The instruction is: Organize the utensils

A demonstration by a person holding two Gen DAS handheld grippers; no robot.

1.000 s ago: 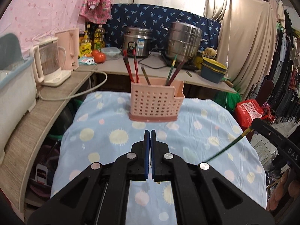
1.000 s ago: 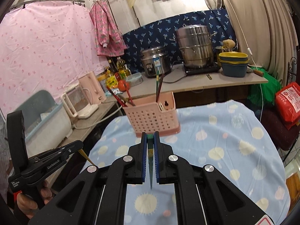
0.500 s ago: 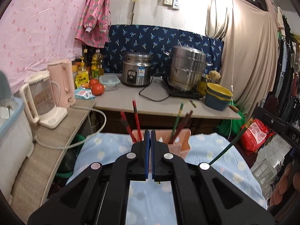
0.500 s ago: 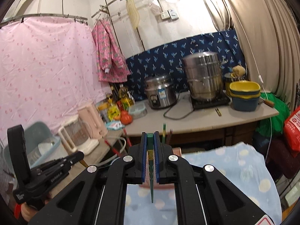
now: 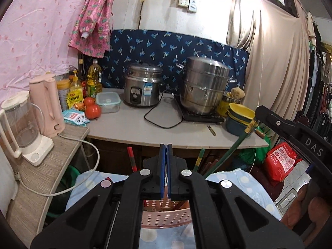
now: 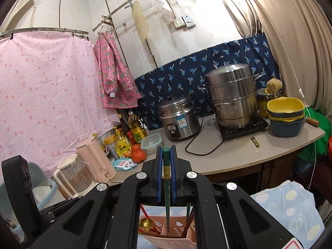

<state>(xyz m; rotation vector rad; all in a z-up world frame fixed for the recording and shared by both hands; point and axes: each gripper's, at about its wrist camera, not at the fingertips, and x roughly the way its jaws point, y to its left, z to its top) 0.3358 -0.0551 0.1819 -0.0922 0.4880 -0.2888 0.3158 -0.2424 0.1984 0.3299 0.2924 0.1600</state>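
- Your right gripper [image 6: 165, 178] sits directly over the pink perforated plastic utensil caddy [image 6: 166, 235], pinching a dark green chopstick [image 6: 167, 188] whose lower end reaches into a compartment.
- Red chopsticks [image 6: 145, 213] and a gold flower-shaped utensil head [image 6: 145, 222] crowd the caddy's left compartment; dark sticks [image 6: 187, 222] lean in the right one.
- Your left gripper [image 5: 165, 175], pads together, hangs just beside, above the same caddy.
- The grey countertop [image 5: 128, 127] behind has bare space between the steel rice cooker [image 5: 143, 88] and its black cord [image 5: 159, 118].

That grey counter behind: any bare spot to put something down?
Yes: the grey counter is bare between the black cord and its front edge, out to the small clippers. It is crowded along the wall, and at the left by the tomatoes and bottles.
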